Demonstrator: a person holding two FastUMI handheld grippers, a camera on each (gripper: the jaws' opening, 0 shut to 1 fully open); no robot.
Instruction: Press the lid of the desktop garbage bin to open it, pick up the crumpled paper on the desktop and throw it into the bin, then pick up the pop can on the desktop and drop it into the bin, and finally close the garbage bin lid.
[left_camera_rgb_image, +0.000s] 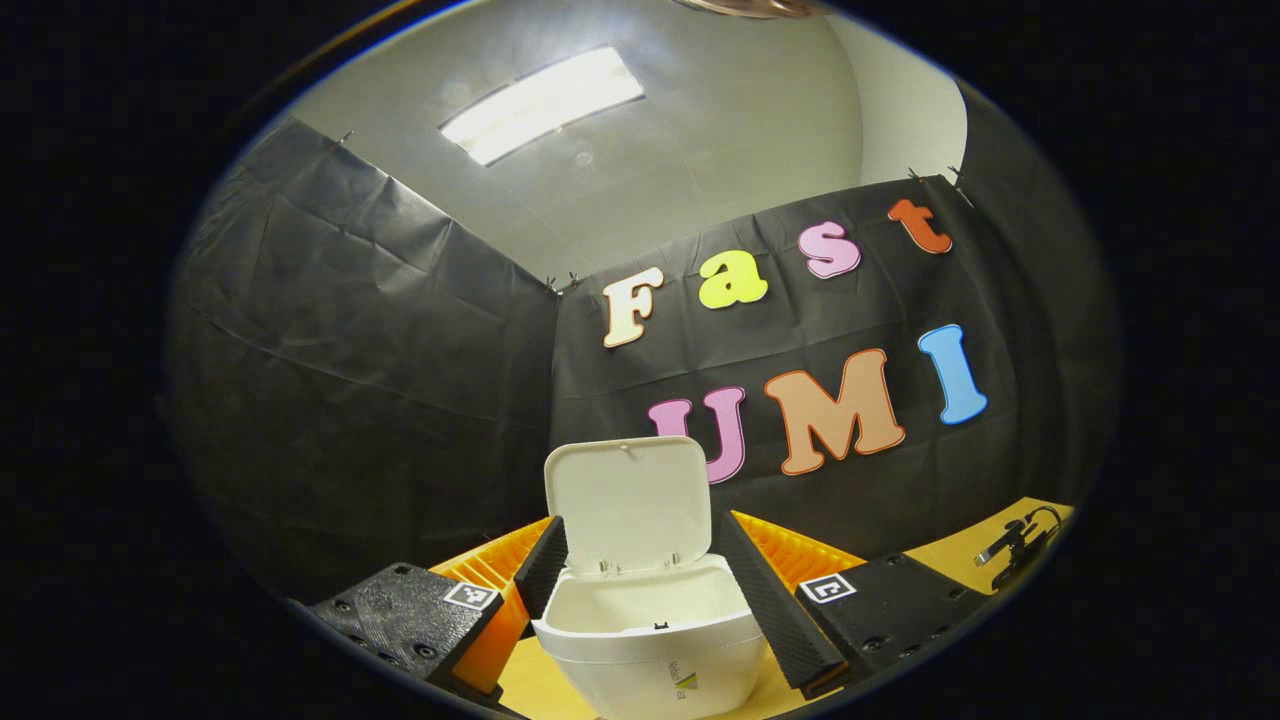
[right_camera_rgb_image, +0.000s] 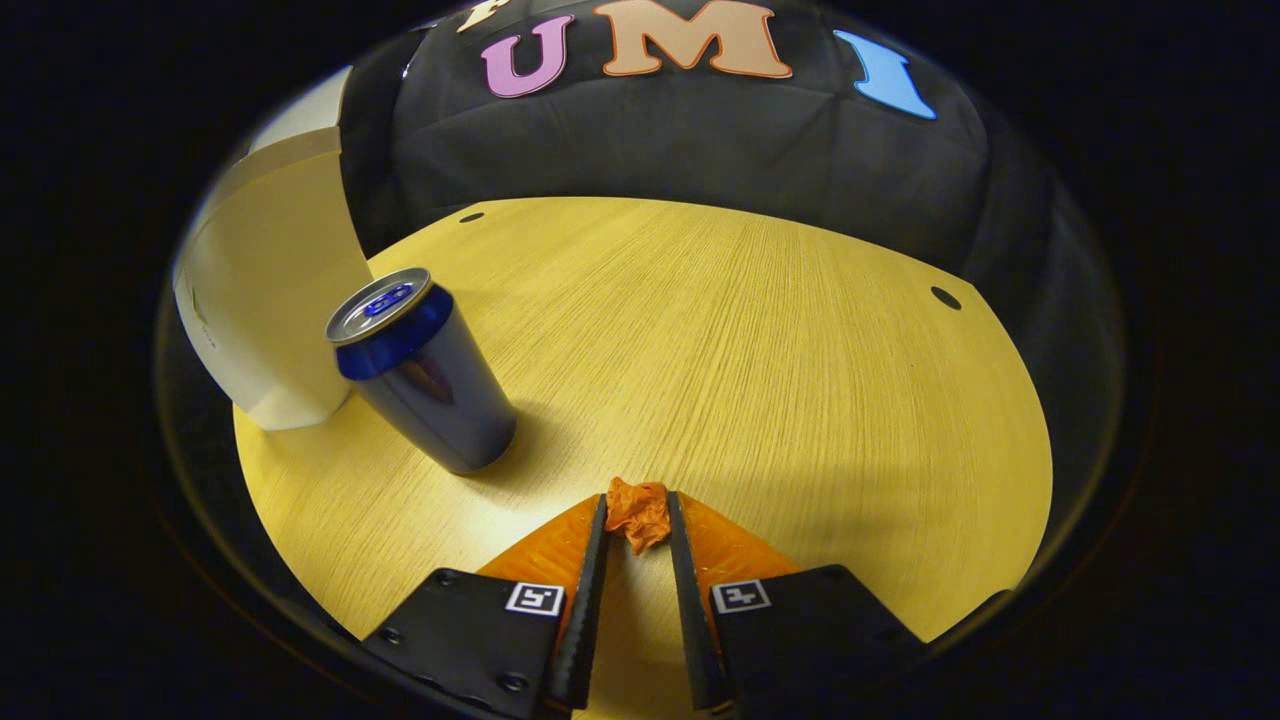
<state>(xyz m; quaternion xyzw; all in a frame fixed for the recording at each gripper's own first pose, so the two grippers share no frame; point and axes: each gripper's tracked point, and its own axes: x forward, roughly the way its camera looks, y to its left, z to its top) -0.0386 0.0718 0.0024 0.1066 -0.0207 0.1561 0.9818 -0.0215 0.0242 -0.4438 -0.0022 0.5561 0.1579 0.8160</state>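
Left gripper view: garbage bin (left_camera_rgb_image: 650, 640) white, standing upright on the yellow wood-grain desktop (left_camera_rgb_image: 535, 690), directly ahead and between the spread fingers of the left gripper (left_camera_rgb_image: 640, 570). Fingers wide apart, one on each side of the bin's open mouth, pressing on nothing. Lid (left_camera_rgb_image: 628, 505) raised, hinged at the far edge, standing nearly vertical with its inner face toward the camera. Interior of bin visible at the rim only; contents cannot be told. Small dark clip-like device (left_camera_rgb_image: 1015, 545) with a cable at the far right edge of the desktop. Ceiling light panel (left_camera_rgb_image: 545, 100) overhead.

Right gripper view: right gripper (right_camera_rgb_image: 638, 525) angled down over the desktop (right_camera_rgb_image: 760, 350), fingers drawn close and pinching the crumpled paper (right_camera_rgb_image: 637, 513), an orange wad held at the fingertips, low over or on the wood; contact with the surface cannot be told. Pop can (right_camera_rgb_image: 420, 370) standing upright to the left of the paper and well apart from it, long axis vertical, silver top with blue tab facing up, dark blue body. Bin (right_camera_rgb_image: 265, 290) seen here from the outside as a white wall at the left edge, just beside the can and behind it; gap or contact between them cannot be told. Two dark round holes (right_camera_rgb_image: 945, 297) in the desktop near its far edge.
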